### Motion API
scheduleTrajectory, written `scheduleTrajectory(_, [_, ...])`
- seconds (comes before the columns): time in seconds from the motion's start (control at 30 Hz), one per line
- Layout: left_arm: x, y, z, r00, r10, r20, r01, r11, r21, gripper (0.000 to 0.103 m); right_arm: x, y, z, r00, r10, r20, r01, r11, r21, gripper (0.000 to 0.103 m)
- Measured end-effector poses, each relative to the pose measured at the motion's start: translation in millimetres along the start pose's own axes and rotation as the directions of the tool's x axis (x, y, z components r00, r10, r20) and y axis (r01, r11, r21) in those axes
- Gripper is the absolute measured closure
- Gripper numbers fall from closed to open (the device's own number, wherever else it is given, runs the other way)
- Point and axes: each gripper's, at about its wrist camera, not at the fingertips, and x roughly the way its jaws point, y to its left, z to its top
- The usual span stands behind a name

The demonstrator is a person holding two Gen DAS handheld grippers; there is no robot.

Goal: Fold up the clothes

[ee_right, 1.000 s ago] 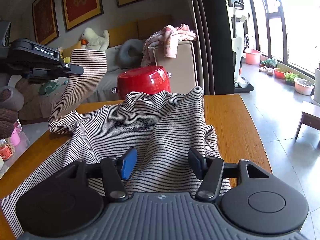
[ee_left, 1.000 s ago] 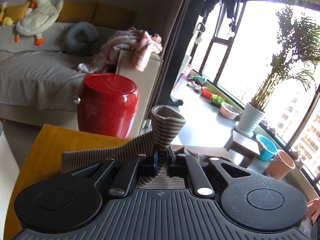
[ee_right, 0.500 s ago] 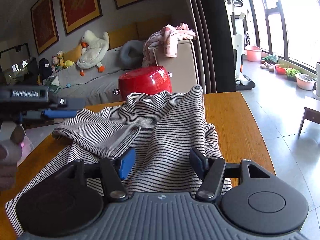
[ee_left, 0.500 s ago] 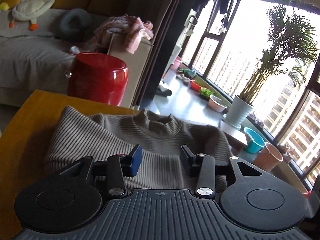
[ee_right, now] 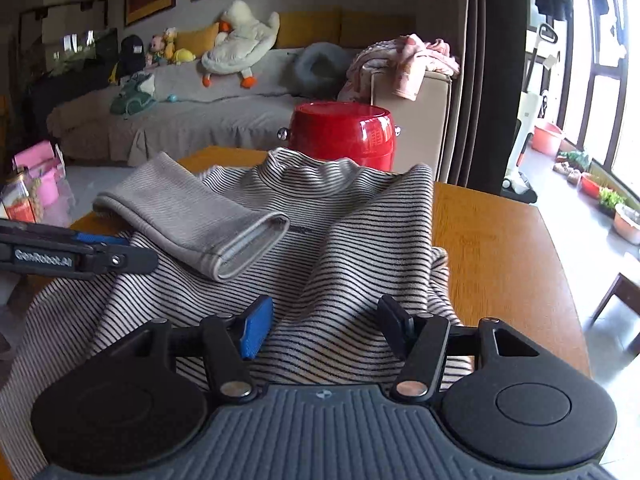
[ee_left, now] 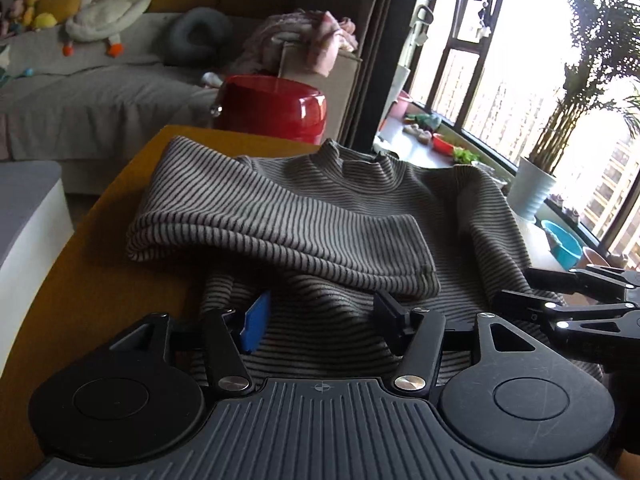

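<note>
One striped knit turtleneck sweater lies flat on orange wooden table, one sleeve folded across. Left gripper, right gripper: fingers apart, empty. One red drum stool; grey sofa.

The striped long-sleeved sweater is running out of frame at the lower left of the right wrist view, its hem lying hidden behind the black right gripper. The red round lidded bin is showing only its top above the collar. The small dark chest label is reading too small to make out.
</note>
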Motion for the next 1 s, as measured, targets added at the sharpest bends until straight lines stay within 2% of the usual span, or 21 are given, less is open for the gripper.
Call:
scheduleTrajectory(0.1, [-16.6, 9.6, -5.9, 1.0, 0.006, 0.009, -0.006, 1.0, -0.009, 0.031, -8.2, 6.7, -6.9, 0.998, -0.055, -0.028, 0.052, 0.995, -0.083, 0.048])
scheduleTrajectory(0.23, [-32.8, 16.1, -10.8, 1.0, -0.001, 0.014, 0.0, 1.0, 0.026, 0.028, -23.1, 2.5, -14.9, 0.987, -0.157, -0.043, 0.15, 0.979, -0.134, 0.048])
scheduleTrajectory(0.4, [-43.1, 24.3, -14.6, 1.0, -0.009, 0.001, 0.009, 1.0, 0.018, 0.019, -37.0, -21.6, -14.0, 0.967, -0.243, -0.083, 0.237, 0.969, -0.075, 0.047])
scheduleTrajectory(0.47, [-46.1, 23.6, -16.9, 1.0, -0.015, -0.004, 0.016, 0.999, 0.028, 0.017, -46.1, -27.7, -4.6, 0.973, -0.221, -0.07, 0.22, 0.975, -0.033, 0.047])
scheduleTrajectory(0.53, [-49.3, 22.3, -19.3, 1.0, -0.021, -0.006, 0.022, 0.999, 0.041, 0.014, -59.9, -32.5, 8.5, 0.99, -0.136, -0.031, 0.137, 0.989, 0.051, 0.047])
scheduleTrajectory(0.6, [-52.6, 19.6, -21.5, 1.0, -0.03, 0.0, 0.03, 0.998, 0.061, 0.012, -70.2, -34.1, 25.1, 0.999, -0.044, 0.026, 0.04, 0.99, 0.132, 0.049])
scheduleTrajectory(0.7, [-54.0, 15.5, -20.3, 0.999, -0.048, 0.014, 0.047, 0.995, 0.084, 0.012, -55.9, -28.3, 47.2, 0.996, 0.076, 0.045, -0.083, 0.976, 0.203, 0.07])
scheduleTrajectory(0.77, [-52.5, 13.9, -16.5, 0.998, -0.064, 0.022, 0.062, 0.995, 0.078, 0.012, -31.6, -17.5, 54.3, 0.989, 0.144, 0.009, -0.143, 0.966, 0.216, 0.072])
scheduleTrajectory(0.83, [-50.9, 13.0, -14.6, 0.996, -0.09, 0.026, 0.088, 0.993, 0.077, 0.014, -2.9, -6.7, 52.3, 0.981, 0.182, -0.062, -0.165, 0.962, 0.218, 0.072])
scheduleTrajectory(0.9, [-48.1, 12.1, -11.3, 0.993, -0.115, 0.033, 0.111, 0.989, 0.092, 0.015, 12.9, -5.5, 44.0, 0.985, 0.134, -0.111, -0.112, 0.977, 0.182, 0.072])
scheduleTrajectory(0.97, [-42.6, 12.6, -6.0, 0.994, -0.102, 0.039, 0.097, 0.989, 0.115, 0.015, 23.6, -9.9, 35.0, 0.988, 0.046, -0.145, -0.027, 0.991, 0.131, 0.078])
scheduleTrajectory(1.0, [-39.0, 14.6, -2.7, 0.996, -0.084, 0.04, 0.079, 0.99, 0.119, 0.015, 26.2, -17.7, 30.8, 0.988, -0.023, -0.154, 0.039, 0.994, 0.102, 0.091])
